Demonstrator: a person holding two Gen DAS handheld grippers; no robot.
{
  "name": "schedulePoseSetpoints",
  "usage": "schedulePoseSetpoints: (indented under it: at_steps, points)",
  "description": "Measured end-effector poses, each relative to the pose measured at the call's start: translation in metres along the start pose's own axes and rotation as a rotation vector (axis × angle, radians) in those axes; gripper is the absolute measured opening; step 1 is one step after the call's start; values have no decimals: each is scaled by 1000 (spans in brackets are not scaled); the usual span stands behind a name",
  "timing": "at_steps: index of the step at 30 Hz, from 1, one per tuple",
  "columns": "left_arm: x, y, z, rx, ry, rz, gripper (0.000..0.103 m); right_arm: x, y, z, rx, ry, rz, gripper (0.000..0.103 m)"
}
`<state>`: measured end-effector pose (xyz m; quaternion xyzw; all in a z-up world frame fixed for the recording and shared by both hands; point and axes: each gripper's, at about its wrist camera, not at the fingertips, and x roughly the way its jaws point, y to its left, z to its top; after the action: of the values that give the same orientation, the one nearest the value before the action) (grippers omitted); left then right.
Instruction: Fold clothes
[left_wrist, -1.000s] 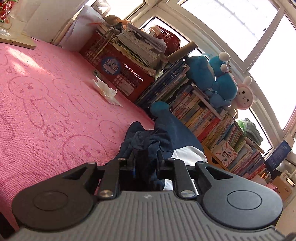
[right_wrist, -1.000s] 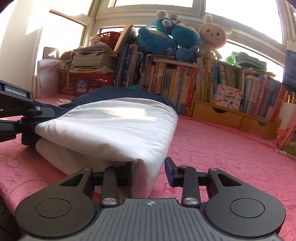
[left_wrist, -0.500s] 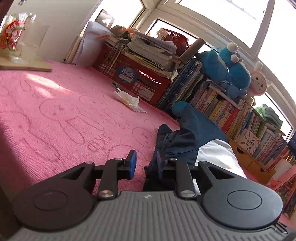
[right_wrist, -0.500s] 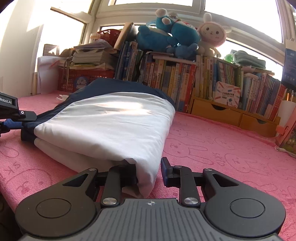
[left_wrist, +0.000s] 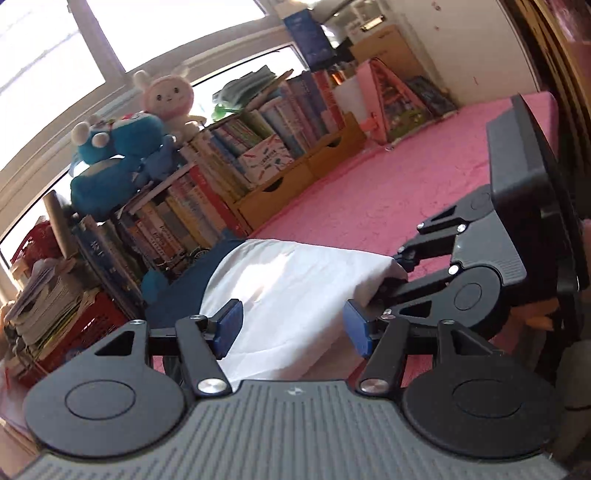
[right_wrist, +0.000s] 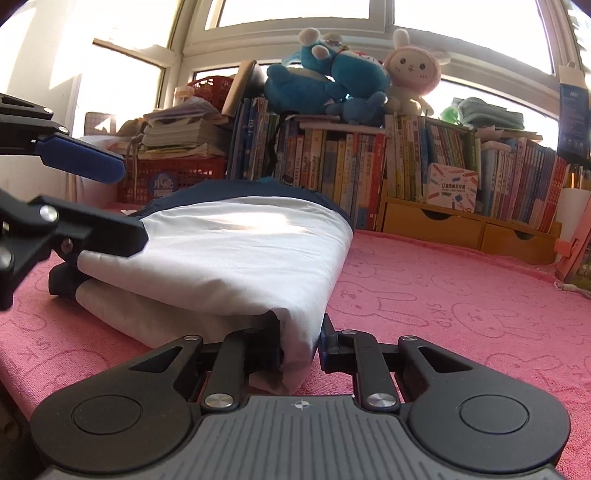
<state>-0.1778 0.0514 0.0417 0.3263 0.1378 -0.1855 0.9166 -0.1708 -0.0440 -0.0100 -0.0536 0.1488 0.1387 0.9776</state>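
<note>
the left gripper (left_wrist: 291, 328) has let go of the navy end and now stands wide open over the folded garment (right_wrist: 236, 254); the right gripper (right_wrist: 299, 354) still pinches its white corner, so the fold looks nearly settled.

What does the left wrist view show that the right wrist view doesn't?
Left wrist only: the right gripper seen from outside, shut on the shirt's corner, and the left gripper's fingers open with the shirt between them.
Right wrist only: the red basket in full under its paper stack.
Both: the folded shirt, the pink blanket, books, plush toys.

Left gripper (left_wrist: 291, 328) fingers spread; right gripper (right_wrist: 301, 349) fingers clamped
</note>
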Motion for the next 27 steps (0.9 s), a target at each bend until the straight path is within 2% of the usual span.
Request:
schedulePoseSetpoints:
  at_steps: [2,4,6,9,10,11,12,13,14,18,23,27]
  points:
    - [10,-16,10,154,20,-73,62,0,-3,0,14,-2,7,20]
    - [19,-24,10,214,32,-47,65,0,-5,1,30,-1,13,20]
    - [27,-25,12,238,46,-34,65,-1,-6,0,35,-3,16,20]
    - [33,-33,13,330,49,-19,65,-1,-8,0,47,-5,18,20]
    - [36,-37,12,368,55,-13,60,-2,-8,0,48,-7,17,20]
    - [41,-42,11,415,60,-3,42,-2,-7,0,49,-9,17,20]
    - [45,-48,8,474,64,16,34,-2,-7,0,50,-11,16,20]
    - [46,-49,5,493,78,29,21,-2,-7,0,51,-12,15,20]
    - [47,-50,2,507,93,41,13,-2,-7,-1,54,-14,13,20]
    - [51,-53,-8,561,152,92,9,-2,-6,-2,64,-18,-21,19]
    - [44,-30,-33,472,293,162,8,-2,-7,-2,78,-19,-29,19]
    - [35,-18,-51,350,390,197,6,-3,-6,-2,65,-21,-29,19]
